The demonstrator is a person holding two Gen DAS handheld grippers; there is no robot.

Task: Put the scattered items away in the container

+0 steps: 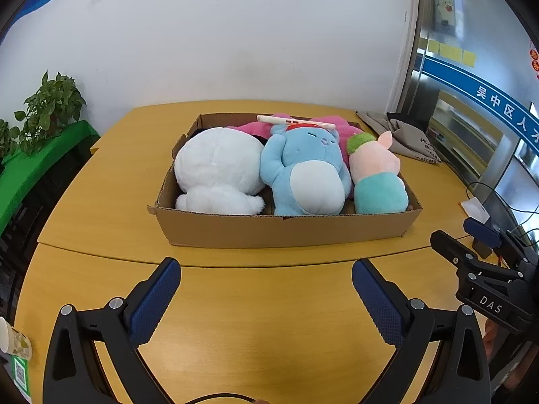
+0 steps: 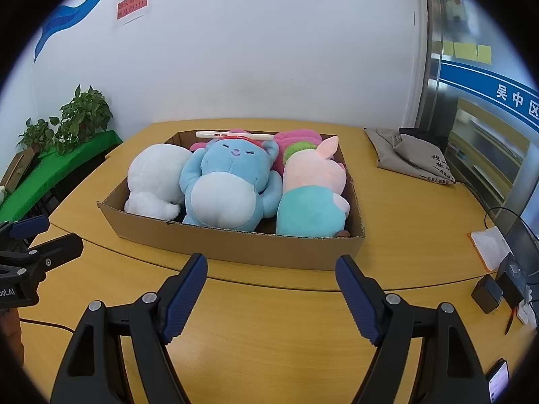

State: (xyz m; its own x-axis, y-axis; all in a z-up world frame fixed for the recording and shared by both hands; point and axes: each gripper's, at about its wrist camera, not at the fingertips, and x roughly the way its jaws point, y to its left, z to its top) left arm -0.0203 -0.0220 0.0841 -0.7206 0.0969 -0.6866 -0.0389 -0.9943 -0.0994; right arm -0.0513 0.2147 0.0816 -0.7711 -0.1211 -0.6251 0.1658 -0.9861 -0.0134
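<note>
left gripper (image 1: pixel 266 269): black plastic frame with silver rivets, two fingers (image 1: pixel 155 299) faced with dark blue knurled rubber pads; spread wide, nothing between them, above bare tabletop.
right gripper (image 2: pixel 271 267): same build, blue ribbed pads; fingers (image 2: pixel 357 299) released and parted, nothing held. its body, seen in the left wrist view, is lettered "das".
tabletop (image 1: pixel 269 320): yellow wood-grain laminate, rounded outline, a seam running across it in front of the box.
shallow brown corrugated cardboard box (image 1: pixel 286 232): rectangular, open top, wavy cut edges; sits mid-tabletop, just beyond both grippers.
contents, side by side and filling the box:
- white fluffy plush toy (image 1: pixel 219 168), round, at the left end.
- light blue plush animal (image 1: pixel 306 175), pale belly, stitched closed eyes, in the middle.
- pink plush piglet in a teal garment with a green tuft (image 1: pixel 377 175), at the right end.
- bright pink plush (image 1: pixel 337 126), behind and partly hidden.
- slim white bar-shaped object with red marks (image 1: pixel 296 121), lying across the top at the back; kind unclear.
grey cloth bag (image 1: pixel 397 134): crumpled, dark printed characters too small to read, on the tabletop right of the box.
red wall notice (image 2: pixel 132 8): characters blurred.
paper cup (image 1: pixel 13 340): patterned, at the left tabletop edge.
</note>
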